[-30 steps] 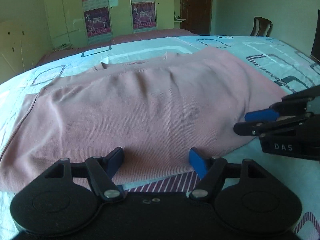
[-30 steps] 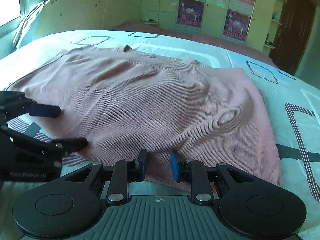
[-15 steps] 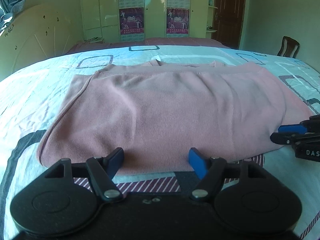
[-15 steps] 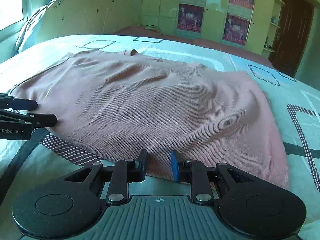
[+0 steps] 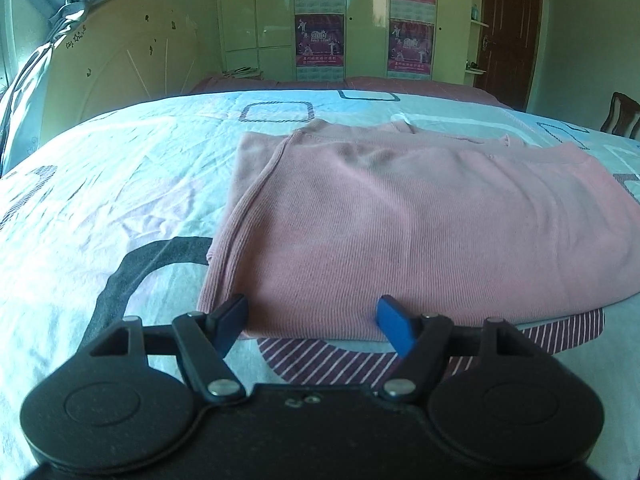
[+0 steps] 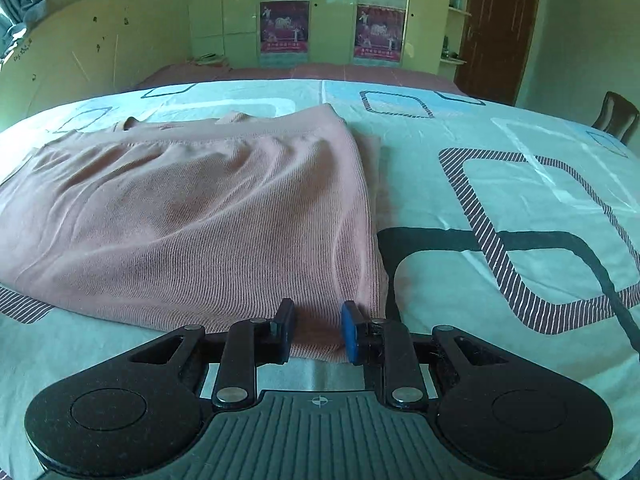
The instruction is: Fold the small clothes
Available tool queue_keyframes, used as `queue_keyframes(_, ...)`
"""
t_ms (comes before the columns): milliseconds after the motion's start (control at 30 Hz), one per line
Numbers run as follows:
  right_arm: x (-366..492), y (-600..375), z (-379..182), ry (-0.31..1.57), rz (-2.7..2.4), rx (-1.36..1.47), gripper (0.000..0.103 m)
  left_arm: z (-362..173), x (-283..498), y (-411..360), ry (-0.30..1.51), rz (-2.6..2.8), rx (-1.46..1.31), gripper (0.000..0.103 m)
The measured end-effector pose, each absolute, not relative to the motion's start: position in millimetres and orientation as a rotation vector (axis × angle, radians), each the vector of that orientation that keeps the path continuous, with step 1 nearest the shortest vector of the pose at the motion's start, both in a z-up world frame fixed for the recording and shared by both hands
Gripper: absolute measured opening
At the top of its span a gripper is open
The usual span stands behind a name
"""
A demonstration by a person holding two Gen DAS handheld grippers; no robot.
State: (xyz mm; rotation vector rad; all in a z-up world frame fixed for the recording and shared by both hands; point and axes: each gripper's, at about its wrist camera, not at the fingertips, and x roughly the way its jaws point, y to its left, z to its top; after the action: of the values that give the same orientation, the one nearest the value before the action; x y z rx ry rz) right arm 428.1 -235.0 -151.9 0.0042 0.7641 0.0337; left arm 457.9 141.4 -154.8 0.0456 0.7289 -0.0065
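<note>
A pink knit garment (image 5: pixel 400 220) lies folded flat on the bed, its collar at the far edge. My left gripper (image 5: pixel 312 320) hovers open at the garment's near hem, close to its left corner; only the cloth's edge shows behind its wide-set fingers. In the right wrist view the same garment (image 6: pixel 200 220) fills the left half. My right gripper (image 6: pixel 318 322) is at the near right corner of the hem. Its jaws stand a narrow gap apart, with pink cloth seen through the gap but not pinched. Neither gripper shows in the other's view.
The bed sheet (image 5: pixel 100 184) is pale blue with dark and striped square outlines (image 6: pixel 520 248). A cream headboard (image 5: pixel 120 52) stands at the left, a wardrobe with posters (image 5: pixel 360 20) behind, a brown door (image 6: pixel 496 28) and a chair (image 6: pixel 616 116) at the right.
My left gripper slid left along the near hem to the left corner. My right gripper slid right to the right corner. Each has dropped out of the other's view. The garment stayed put.
</note>
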Motion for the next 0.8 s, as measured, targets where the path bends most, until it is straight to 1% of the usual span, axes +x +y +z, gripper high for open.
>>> queue_keyframes(133,430,-234,-152,0.765,0.037,0.010,0.024,-149,454,145,0.741,-0.006,0.029,0.071)
queue_keyframes(200,432,-236,-151,0.774,0.052,0.029,0.031,-142,446,152,0.737,0.011,-0.021,0.067)
queue_keyframes(267,427,-236,-145,0.763,0.072,0.053,0.056,-137,432,164,0.727,-0.003,-0.147,0.064)
queue_keyframes(300,422,-237,-141,0.733,0.080,0.069,0.057,-138,426,172,0.734,-0.023,-0.252,0.057)
queue_keyframes(333,417,-237,-136,0.702,0.094,0.088,0.056,-142,423,180,0.749,-0.047,-0.366,0.053)
queue_keyframes(367,415,-236,-132,0.682,0.108,0.107,0.045,-149,421,186,0.765,-0.057,-0.472,0.048)
queue_keyframes(400,415,-233,-130,0.683,0.123,0.118,0.028,-156,420,190,0.770,-0.052,-0.544,0.048)
queue_keyframes(433,417,-229,-128,0.688,0.126,0.122,0.002,-162,420,194,0.749,-0.043,-0.614,0.048)
queue_keyframes(533,424,-218,-120,0.677,0.178,0.163,0.000,-171,430,200,0.702,-0.033,-0.730,0.048)
queue_keyframes(667,447,-187,-114,0.685,0.266,0.166,0.000,-179,459,208,0.666,-0.042,-0.823,0.048)
queue_keyframes(800,481,-152,-113,0.702,0.341,0.181,0.000,-188,484,218,0.618,-0.025,-0.919,0.040)
